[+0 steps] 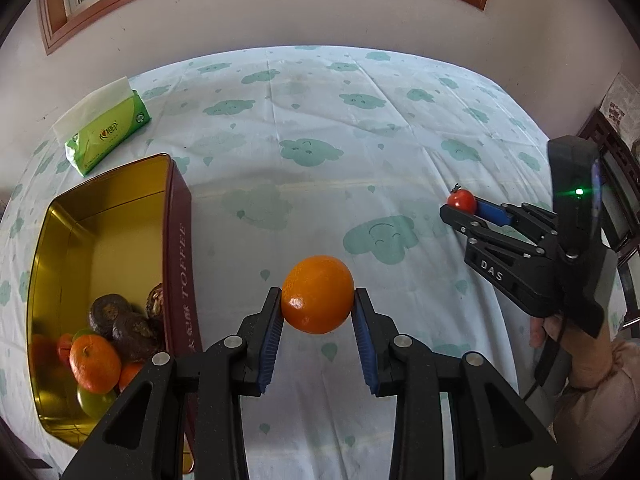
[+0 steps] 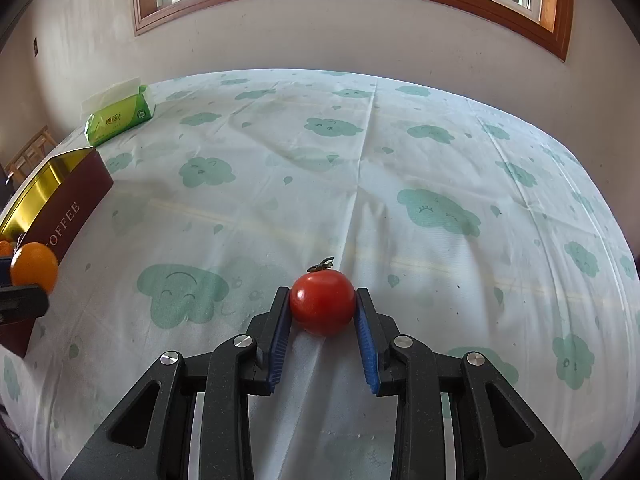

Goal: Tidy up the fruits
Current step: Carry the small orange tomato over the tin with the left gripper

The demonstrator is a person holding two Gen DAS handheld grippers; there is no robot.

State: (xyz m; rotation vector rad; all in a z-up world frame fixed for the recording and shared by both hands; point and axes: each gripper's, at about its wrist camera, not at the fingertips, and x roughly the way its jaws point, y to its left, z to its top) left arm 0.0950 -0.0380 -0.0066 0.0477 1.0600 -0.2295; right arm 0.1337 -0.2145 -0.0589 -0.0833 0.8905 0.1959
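My left gripper point(image 1: 318, 300) is shut on an orange point(image 1: 318, 294), held above the cloth just right of the tin. In the right wrist view that orange point(image 2: 34, 266) shows at the far left edge. A red tomato point(image 2: 322, 303) with a dry stem sits between the blue pads of my right gripper point(image 2: 322, 304), which is shut on it low over the cloth. The left wrist view shows the same tomato point(image 1: 461, 201) at the tip of the right gripper point(image 1: 464, 206). The maroon tin point(image 1: 178, 248) with a gold inside holds several fruits: oranges, green ones and dark brown ones.
A green tissue pack point(image 1: 108, 132) lies at the back left, beyond the tin. A white cloth with green cloud prints point(image 2: 400, 168) covers the table, which meets a wall under a wood-framed window. A hand and sleeve point(image 1: 592, 380) hold the right gripper. Dark furniture stands at the right edge.
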